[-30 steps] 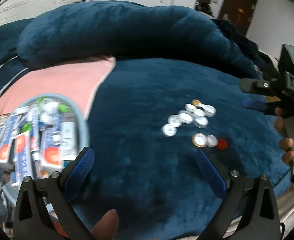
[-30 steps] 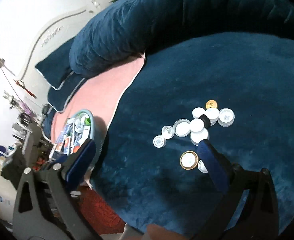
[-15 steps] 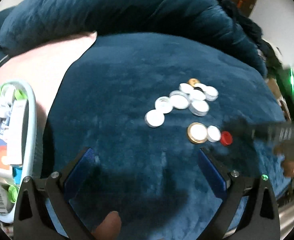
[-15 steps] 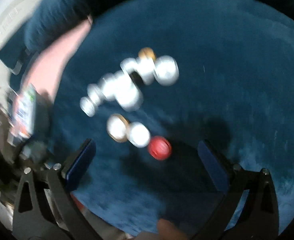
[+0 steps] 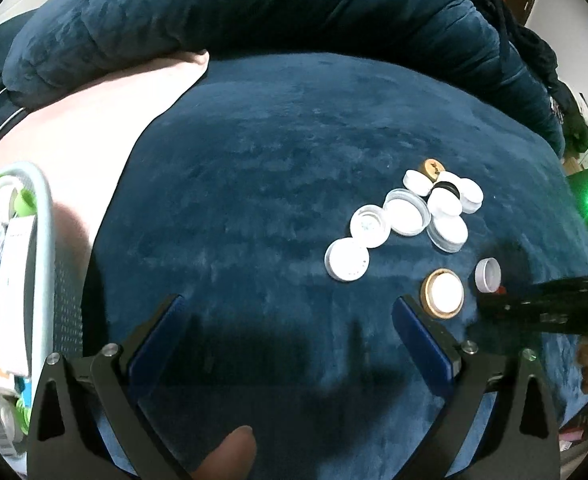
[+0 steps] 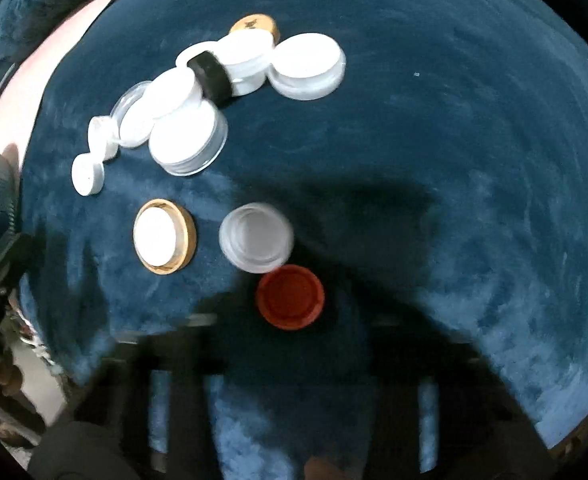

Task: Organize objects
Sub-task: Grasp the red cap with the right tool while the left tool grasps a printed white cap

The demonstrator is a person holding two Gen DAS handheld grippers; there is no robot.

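Bottle caps (image 5: 407, 216) lay clustered on blue blanket (image 5: 254, 184), no readable writing; left gripper (image 5: 290, 328) wide, right gripper (image 5: 493, 304) blurred, just closing by red cap (image 6: 290, 296).

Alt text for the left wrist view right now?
Open left tool hovers over a dark blue plush blanket; ahead to the right lies a cluster of white caps, plus a gold-rimmed lid. A basket of boxes sits at left.

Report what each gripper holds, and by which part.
Left gripper: open, holds nothing. Right gripper: jaws have just been closing at the red cap; blur hides whether the cap sits between them, so no hold can be told.
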